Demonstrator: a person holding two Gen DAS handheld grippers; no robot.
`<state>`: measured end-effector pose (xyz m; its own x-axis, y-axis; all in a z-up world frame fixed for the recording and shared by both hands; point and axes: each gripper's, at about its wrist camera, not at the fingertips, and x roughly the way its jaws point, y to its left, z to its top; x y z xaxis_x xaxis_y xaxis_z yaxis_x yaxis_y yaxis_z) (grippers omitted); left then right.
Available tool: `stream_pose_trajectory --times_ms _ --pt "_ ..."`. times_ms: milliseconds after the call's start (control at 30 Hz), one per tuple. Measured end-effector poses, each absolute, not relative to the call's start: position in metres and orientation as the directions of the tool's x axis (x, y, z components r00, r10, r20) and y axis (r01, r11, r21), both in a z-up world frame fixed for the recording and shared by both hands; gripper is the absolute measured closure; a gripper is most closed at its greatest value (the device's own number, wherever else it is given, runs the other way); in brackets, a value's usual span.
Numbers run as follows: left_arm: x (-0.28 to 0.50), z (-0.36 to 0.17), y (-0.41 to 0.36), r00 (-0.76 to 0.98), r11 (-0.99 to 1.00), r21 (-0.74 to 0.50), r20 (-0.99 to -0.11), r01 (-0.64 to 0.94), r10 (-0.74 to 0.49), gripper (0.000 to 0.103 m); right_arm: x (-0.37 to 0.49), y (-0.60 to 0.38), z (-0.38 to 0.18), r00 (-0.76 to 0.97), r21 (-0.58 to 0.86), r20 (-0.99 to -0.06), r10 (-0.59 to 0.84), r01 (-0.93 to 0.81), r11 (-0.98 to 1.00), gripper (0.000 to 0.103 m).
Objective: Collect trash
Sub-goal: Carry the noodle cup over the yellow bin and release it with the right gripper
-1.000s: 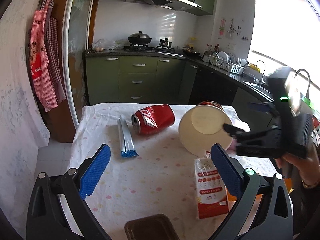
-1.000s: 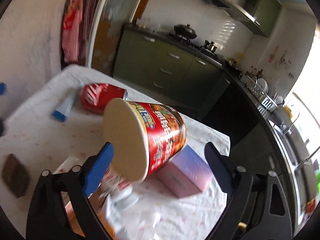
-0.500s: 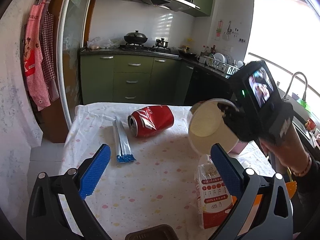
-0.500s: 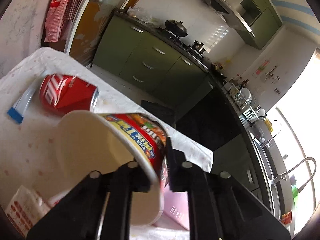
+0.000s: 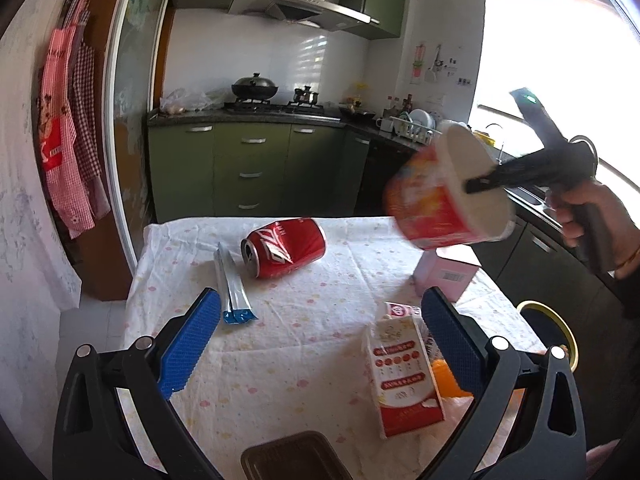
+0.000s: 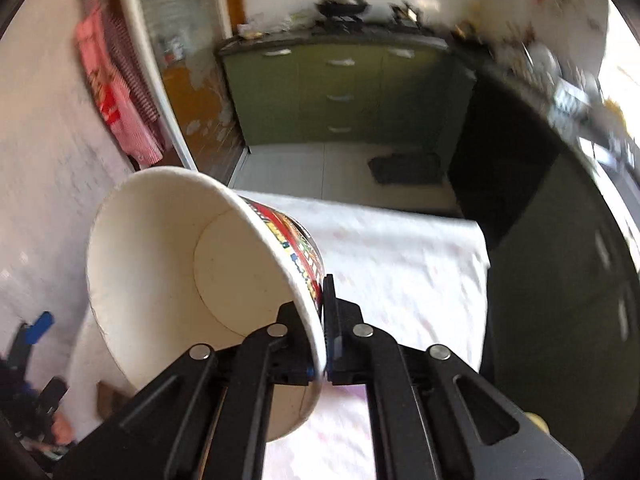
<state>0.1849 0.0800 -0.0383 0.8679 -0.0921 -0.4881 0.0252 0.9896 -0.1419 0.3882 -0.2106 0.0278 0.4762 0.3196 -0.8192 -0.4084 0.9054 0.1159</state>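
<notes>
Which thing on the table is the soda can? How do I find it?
Look at the table with the dotted white cloth. Near its far edge lies the red soda can, tipped on its side beside a silver wrapper. It is the only round, shiny red thing lying there.

Noodle cup: red printed wall, white inside, empty, tilted, held aloft at 2 o'clock. Cola can: red, dented, laid sideways, 12 o'clock. Foil sachet: flat, 10 o'clock. Red-white carton: lying, 4 o'clock.
</notes>
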Motion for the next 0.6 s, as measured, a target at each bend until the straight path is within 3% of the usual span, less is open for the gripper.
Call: stream_pose_trajectory --times_ms 200,400,600 --pt "0.168 -0.032 0.063 0.866 0.987 -0.146 -0.483 0.064 -0.128 0.004 0.35 -0.352 0.017 0.406 0.188 -0.879 0.251 -0.188 0.964 0.099" --pt "0.165 -0.033 0.042 0.85 0.985 -0.145 -0.504 0.096 -0.157 0.004 0.318 -0.476 -0.044 0.301 0.176 -0.942 0.151 0.057 0.983 0.099" --pt "0.165 -0.031 0.022 0.836 0.984 -0.142 -0.521 0.11 -0.169 0.004 0.318 -0.528 -0.115 0.19 0.154 -0.974 0.123 0.155 0.976 0.099"
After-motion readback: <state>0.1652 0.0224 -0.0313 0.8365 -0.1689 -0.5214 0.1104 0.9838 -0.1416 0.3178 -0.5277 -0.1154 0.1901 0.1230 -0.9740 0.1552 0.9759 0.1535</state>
